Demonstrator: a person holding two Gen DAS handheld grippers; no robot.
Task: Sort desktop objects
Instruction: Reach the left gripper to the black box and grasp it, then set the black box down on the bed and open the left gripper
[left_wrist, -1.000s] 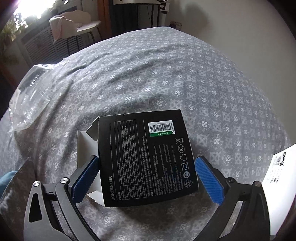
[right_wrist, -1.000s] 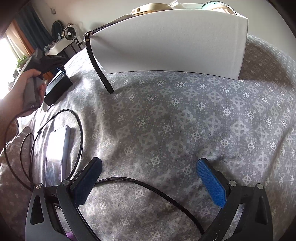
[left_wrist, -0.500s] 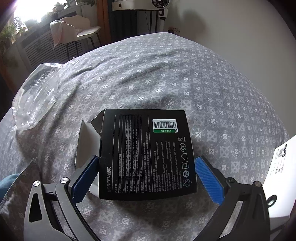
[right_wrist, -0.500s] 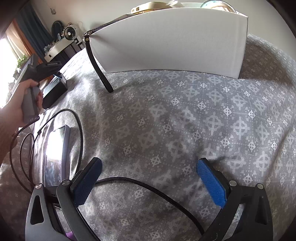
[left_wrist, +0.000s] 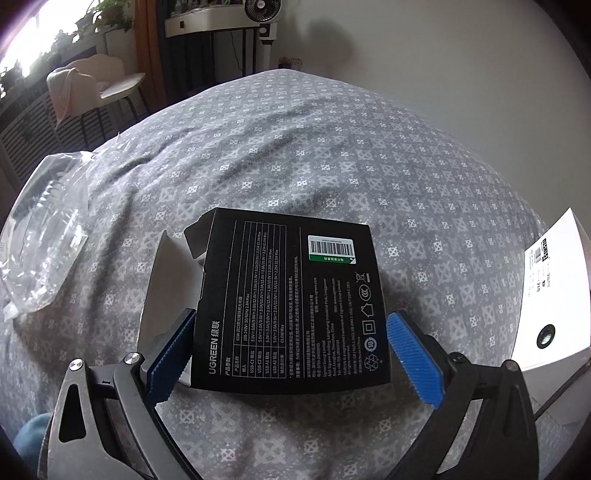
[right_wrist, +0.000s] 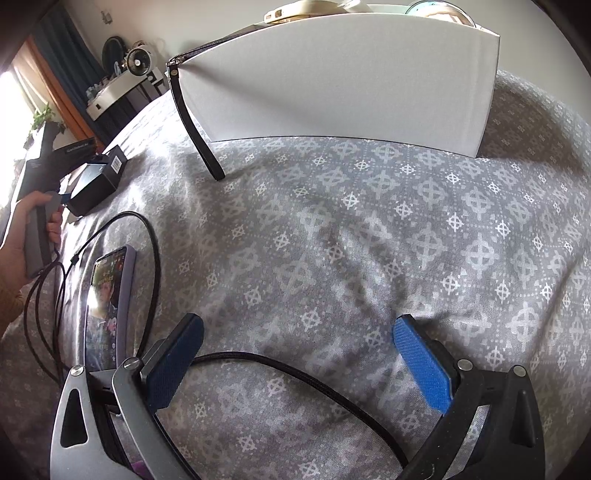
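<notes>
A black UGREEN box (left_wrist: 291, 299) with an open white flap lies on the grey patterned cloth. My left gripper (left_wrist: 291, 354) is open, its blue pads either side of the box's near end, not pressing it. The box also shows far left in the right wrist view (right_wrist: 98, 179), next to the hand holding the left gripper. My right gripper (right_wrist: 299, 354) is open and empty above the cloth, with a black cable (right_wrist: 280, 365) running between its fingers. A white storage box (right_wrist: 340, 85) holding several items stands ahead of it.
A phone (right_wrist: 107, 306) with a lit screen lies left of the right gripper, ringed by cable loops. A black strap (right_wrist: 195, 129) hangs from the white box's corner. A clear plastic bag (left_wrist: 40, 236) lies at the left. The white box's labelled end (left_wrist: 554, 295) is at the right.
The left gripper has turned right around the black box; the white storage box has come further into its view. The right gripper has stayed still.
</notes>
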